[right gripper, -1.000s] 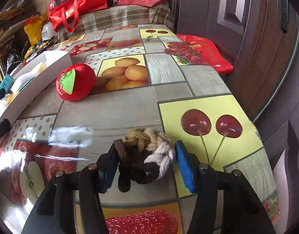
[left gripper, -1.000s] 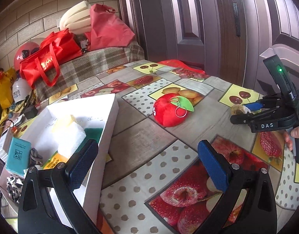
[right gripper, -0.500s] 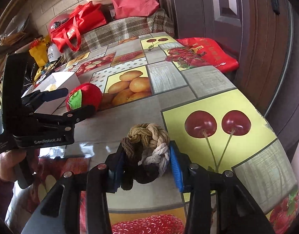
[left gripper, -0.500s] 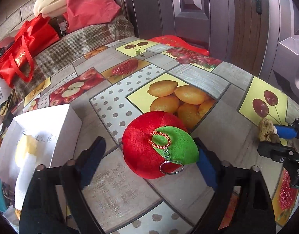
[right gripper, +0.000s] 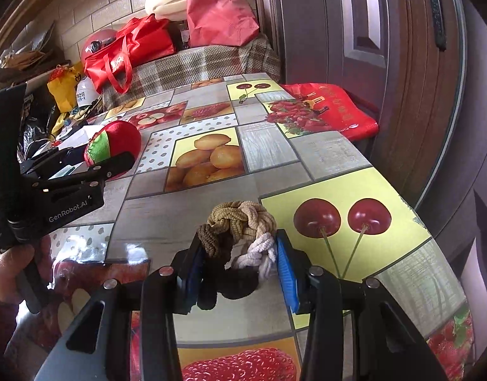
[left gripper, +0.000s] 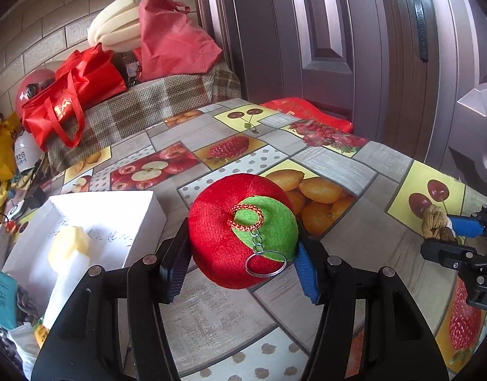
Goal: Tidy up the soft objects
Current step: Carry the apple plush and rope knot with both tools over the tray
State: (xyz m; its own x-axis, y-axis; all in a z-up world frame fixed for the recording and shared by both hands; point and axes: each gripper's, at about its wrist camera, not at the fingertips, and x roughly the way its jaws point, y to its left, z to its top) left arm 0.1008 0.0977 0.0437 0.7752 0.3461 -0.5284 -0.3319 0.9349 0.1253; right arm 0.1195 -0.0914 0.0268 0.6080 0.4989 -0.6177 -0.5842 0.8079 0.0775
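A red plush apple (left gripper: 221, 228) with a green leaf patch and a key ring sits between the pads of my left gripper (left gripper: 241, 252), which is shut on it. From the right wrist view the same apple (right gripper: 116, 139) shows at the left, in the left gripper (right gripper: 111, 165) that a hand holds. My right gripper (right gripper: 238, 270) is shut on a braided rope knot (right gripper: 240, 222) of tan, brown and white cord, low over the table. That knot (left gripper: 433, 225) and the right gripper (left gripper: 459, 235) show at the right edge of the left wrist view.
A white open box (left gripper: 100, 193) stands left of the apple and holds a yellow-white sponge (left gripper: 69, 247) and a teal card (left gripper: 2, 295). A flat red bag (right gripper: 332, 108) lies at the table's far right edge by the door. Red bags (left gripper: 69, 101) sit on a plaid-covered bench behind.
My left gripper moved forward from beside the box to the plush apple and closed on it. The right gripper's pads closed in on the rope knot.
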